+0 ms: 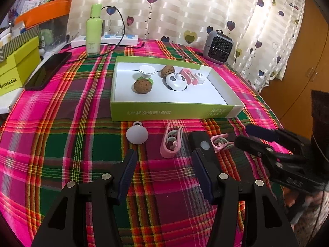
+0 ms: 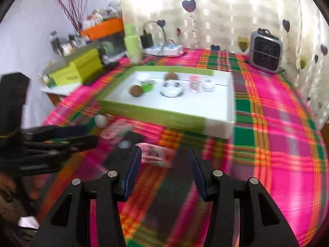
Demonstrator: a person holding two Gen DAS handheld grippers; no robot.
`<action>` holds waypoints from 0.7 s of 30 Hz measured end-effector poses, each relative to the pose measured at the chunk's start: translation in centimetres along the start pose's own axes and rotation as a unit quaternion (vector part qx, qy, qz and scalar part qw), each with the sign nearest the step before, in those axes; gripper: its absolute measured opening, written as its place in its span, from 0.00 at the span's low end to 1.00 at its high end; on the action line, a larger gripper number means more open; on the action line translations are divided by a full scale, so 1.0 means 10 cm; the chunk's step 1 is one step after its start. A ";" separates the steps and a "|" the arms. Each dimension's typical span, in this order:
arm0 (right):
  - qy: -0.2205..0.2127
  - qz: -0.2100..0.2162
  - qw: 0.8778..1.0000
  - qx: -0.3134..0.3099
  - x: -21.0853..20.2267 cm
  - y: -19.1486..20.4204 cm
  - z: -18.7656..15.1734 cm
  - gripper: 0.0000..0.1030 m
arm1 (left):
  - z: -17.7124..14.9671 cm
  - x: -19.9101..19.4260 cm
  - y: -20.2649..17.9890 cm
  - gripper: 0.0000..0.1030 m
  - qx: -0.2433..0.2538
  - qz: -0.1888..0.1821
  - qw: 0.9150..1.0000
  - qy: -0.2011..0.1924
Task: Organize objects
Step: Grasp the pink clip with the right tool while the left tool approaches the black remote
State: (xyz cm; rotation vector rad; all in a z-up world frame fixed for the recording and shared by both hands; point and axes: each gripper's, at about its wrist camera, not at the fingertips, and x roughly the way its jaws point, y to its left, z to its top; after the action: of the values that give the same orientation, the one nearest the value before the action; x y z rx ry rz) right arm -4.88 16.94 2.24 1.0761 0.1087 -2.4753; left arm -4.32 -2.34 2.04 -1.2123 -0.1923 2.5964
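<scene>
A shallow green box with a white inside [image 1: 172,114] [image 2: 185,121] holds two brown sponge balls [image 1: 143,85], a white panda-faced lid [image 1: 176,80], a pink clip and small white jars. On the plaid cloth in front of it lie a pale grey knob [image 1: 137,135] [image 2: 100,120], a pink clip [image 1: 171,142] [image 2: 115,130], a small black device [image 1: 200,143] and a second pink clip [image 1: 221,142] [image 2: 154,156]. My left gripper [image 1: 164,170] [image 2: 91,134] is open just short of the first clip. My right gripper [image 2: 163,156] [image 1: 243,134] is open, the second clip lying at its fingertips, untouched.
A green bottle [image 1: 94,29], a power strip with cables [image 1: 115,39] and a dark phone [image 1: 48,71] stand at the back left, beside stacked green boxes [image 1: 18,65]. A small grey heater [image 1: 219,47] [image 2: 266,51] sits at the back right. A heart-print curtain hangs behind the table.
</scene>
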 end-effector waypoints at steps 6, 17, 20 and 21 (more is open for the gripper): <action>0.029 0.030 0.996 -0.075 0.18 0.08 0.04 0.47 | -0.01 0.00 -0.02 0.54 -0.002 -0.005 1.000 0.003; 0.054 0.085 0.988 -0.119 0.41 0.11 0.14 0.47 | -0.03 -0.01 -0.03 0.54 -0.009 -0.014 1.000 0.007; 0.060 0.084 0.987 -0.126 0.46 0.12 0.10 0.47 | -0.04 0.00 -0.06 0.54 -0.005 -0.016 1.000 0.008; 0.061 0.083 0.987 -0.126 0.46 0.12 0.10 0.47 | -0.04 0.00 -0.07 0.54 -0.004 -0.017 1.000 0.008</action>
State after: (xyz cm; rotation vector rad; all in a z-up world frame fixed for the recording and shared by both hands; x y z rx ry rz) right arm -7.80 13.99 -0.20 1.0781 0.3453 -2.1784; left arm -3.89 -1.71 1.97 -1.2225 -0.2176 2.5581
